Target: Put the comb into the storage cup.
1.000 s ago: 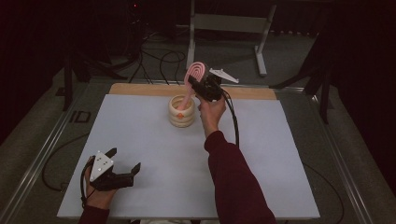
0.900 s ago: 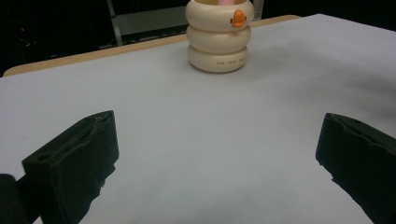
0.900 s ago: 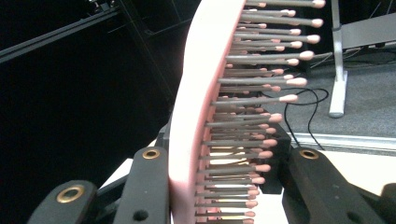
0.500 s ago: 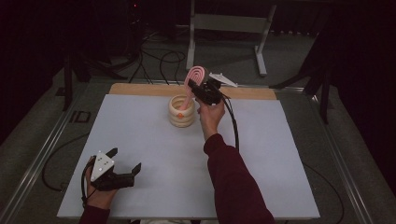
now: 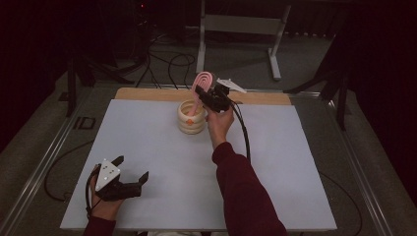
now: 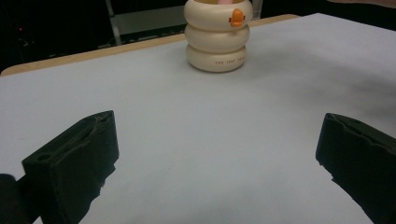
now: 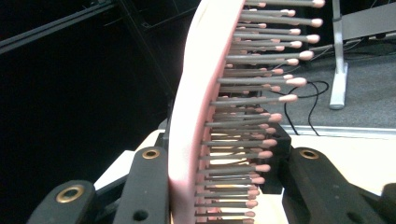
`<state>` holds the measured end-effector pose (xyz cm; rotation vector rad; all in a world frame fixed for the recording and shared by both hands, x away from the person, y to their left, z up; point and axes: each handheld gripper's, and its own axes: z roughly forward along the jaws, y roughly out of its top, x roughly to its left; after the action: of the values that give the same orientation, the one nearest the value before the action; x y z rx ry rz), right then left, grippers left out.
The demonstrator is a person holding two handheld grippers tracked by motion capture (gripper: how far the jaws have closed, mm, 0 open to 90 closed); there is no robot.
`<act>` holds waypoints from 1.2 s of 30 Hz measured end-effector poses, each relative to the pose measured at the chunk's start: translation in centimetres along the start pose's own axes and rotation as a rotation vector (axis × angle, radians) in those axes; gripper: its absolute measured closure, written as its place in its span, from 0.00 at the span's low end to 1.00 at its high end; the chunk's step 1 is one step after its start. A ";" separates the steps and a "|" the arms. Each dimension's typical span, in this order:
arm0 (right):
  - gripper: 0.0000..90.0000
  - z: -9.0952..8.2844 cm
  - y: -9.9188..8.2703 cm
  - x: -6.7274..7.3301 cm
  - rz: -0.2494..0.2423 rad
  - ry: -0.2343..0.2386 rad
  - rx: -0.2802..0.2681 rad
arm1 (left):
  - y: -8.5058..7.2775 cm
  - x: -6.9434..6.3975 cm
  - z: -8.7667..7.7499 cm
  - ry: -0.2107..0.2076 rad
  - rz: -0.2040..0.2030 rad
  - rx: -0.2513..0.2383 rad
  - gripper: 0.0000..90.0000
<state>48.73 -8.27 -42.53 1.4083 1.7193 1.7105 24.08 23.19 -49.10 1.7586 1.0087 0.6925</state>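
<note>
A pink hairbrush [image 5: 203,78] stands head-up above a cream ringed cup [image 5: 191,122] with an orange duck mark, at the table's far middle. Its handle end reaches down into the cup's mouth. My right gripper [image 5: 209,97] is shut on the brush just over the cup. In the right gripper view the brush [image 7: 194,116] stands between both jaws, with its bristles pointing right. My left gripper [image 5: 130,169] rests at the near left corner, open with nothing in it. The left gripper view shows the jaws of that gripper [image 6: 215,158] wide apart and the cup [image 6: 218,39] far ahead.
A white sheet [image 5: 157,162] covers the table, with a wooden strip [image 5: 147,93] along the far edge. Behind the table stand a metal frame [image 5: 236,24] and floor cables [image 5: 167,59]. The right gripper's cable [image 5: 243,132] hangs along the forearm.
The right gripper and the brush have shifted only slightly over the cup. The left gripper has stayed still.
</note>
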 end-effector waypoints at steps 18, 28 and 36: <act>0.71 0.3 -0.6 0.2 0.007 -0.001 -0.010 | 0.0 0.0 0.0 0.001 -0.001 -0.001 0.00; 0.71 0.4 -0.9 0.1 0.020 -0.024 -0.025 | 0.0 0.0 -0.1 0.002 0.000 0.000 0.00; 0.71 0.6 -1.3 -0.1 0.012 -0.038 -0.015 | 0.0 0.0 -0.1 0.001 -0.001 -0.001 0.00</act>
<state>48.72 -7.74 -43.80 1.4378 1.6780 1.6887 24.05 23.22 -49.06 1.7574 1.0091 0.6929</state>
